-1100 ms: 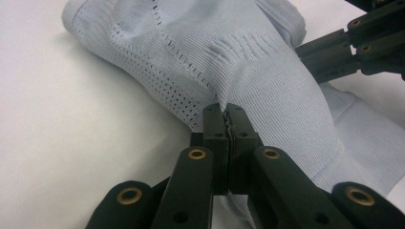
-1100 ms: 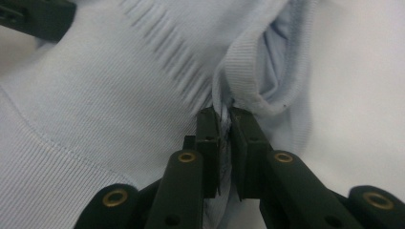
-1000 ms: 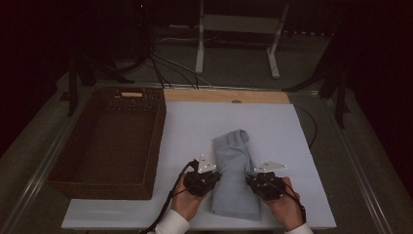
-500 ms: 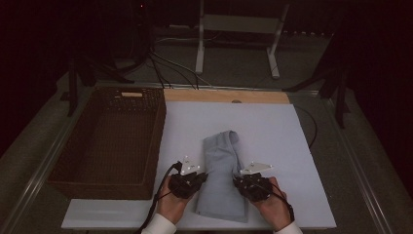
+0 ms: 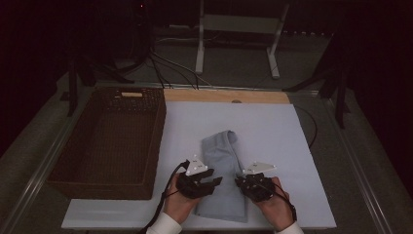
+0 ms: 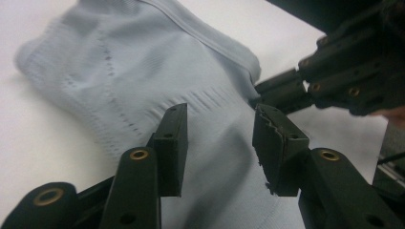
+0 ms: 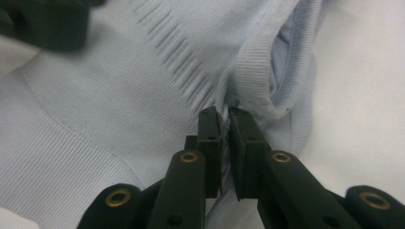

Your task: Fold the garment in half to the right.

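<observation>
The folded cloth (image 5: 221, 175) lies near-centre on the table (image 5: 272, 131), the right tool (image 7: 225, 119) pinching its right edge while the left tool (image 6: 217, 138), just opened, hovers empty over it; next, likely the right lets go or carries it to the basket (image 5: 109, 141).

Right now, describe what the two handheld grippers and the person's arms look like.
Both the left gripper and the right gripper are black, with blocky flat-faced jaws on arms fastened by brass-coloured rivets. Each carries a pale grey three-cornered plate on top. A black cable trails from the left one. The person wears white cuffs.
</observation>
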A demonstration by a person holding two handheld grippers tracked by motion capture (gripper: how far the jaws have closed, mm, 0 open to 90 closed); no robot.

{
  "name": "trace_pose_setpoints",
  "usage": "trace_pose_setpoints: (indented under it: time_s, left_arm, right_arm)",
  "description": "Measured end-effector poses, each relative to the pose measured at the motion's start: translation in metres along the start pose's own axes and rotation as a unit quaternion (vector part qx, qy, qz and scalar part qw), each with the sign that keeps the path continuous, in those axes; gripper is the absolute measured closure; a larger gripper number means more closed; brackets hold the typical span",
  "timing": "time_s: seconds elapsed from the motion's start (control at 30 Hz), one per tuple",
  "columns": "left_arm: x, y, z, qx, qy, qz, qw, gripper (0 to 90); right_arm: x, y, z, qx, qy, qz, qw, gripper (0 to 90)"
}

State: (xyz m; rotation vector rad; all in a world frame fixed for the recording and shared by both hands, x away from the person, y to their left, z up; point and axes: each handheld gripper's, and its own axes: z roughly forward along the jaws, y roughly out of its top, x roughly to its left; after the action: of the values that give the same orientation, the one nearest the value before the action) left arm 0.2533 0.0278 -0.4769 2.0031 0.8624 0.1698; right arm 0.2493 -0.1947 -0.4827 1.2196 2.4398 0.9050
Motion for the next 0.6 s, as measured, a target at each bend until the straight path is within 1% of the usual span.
trace_pose_setpoints:
  time_s: [0.17,0.2,0.23,0.3,0.33,0.37,0.4,0.43,0.5,0.6]
  left_arm:
    - [-0.003,-0.001,0.005,0.008,-0.004,0.003,1.0000,56.9]
    - [-0.004,-0.002,0.006,0.009,-0.004,0.003,0.9999,56.9]
    - [-0.004,-0.002,0.007,0.012,-0.004,0.005,0.9999,57.0]
    - [-0.004,-0.003,0.007,0.013,-0.004,0.005,0.9999,57.1]
    - [-0.004,-0.003,0.007,0.013,-0.004,0.005,0.9999,57.1]
    - [-0.004,-0.003,0.007,0.013,-0.004,0.005,0.9999,57.2]
    - [-0.004,-0.003,0.007,0.013,-0.004,0.003,0.9999,57.2]
    - [-0.004,-0.003,0.007,0.013,-0.004,0.003,0.9999,57.3]
    - [-0.004,-0.004,0.007,0.014,-0.004,0.003,0.9999,57.3]
    - [-0.004,-0.004,0.007,0.015,-0.004,0.003,0.9999,57.3]
  right_arm:
    - [-0.006,-0.002,-0.006,-0.006,-0.002,0.006,1.0000,82.8]
    - [-0.008,-0.002,-0.009,-0.009,-0.002,0.009,0.9999,81.0]
    - [-0.011,-0.001,-0.014,-0.022,-0.009,0.015,0.9996,76.3]
    - [-0.015,0.001,-0.019,-0.035,-0.016,0.019,0.9991,68.7]
    - [-0.017,0.002,-0.021,-0.041,-0.022,0.024,0.9986,65.0]
    - [-0.017,0.002,-0.021,-0.041,-0.022,0.024,0.9986,65.0]
    - [-0.022,0.004,-0.024,-0.048,-0.031,0.030,0.9979,59.7]
    - [-0.022,0.004,-0.024,-0.048,-0.031,0.030,0.9979,59.7]
    - [-0.027,0.006,-0.024,-0.056,-0.029,0.040,0.9972,57.1]
    - [-0.033,0.010,-0.022,-0.061,-0.024,0.053,0.9965,57.1]
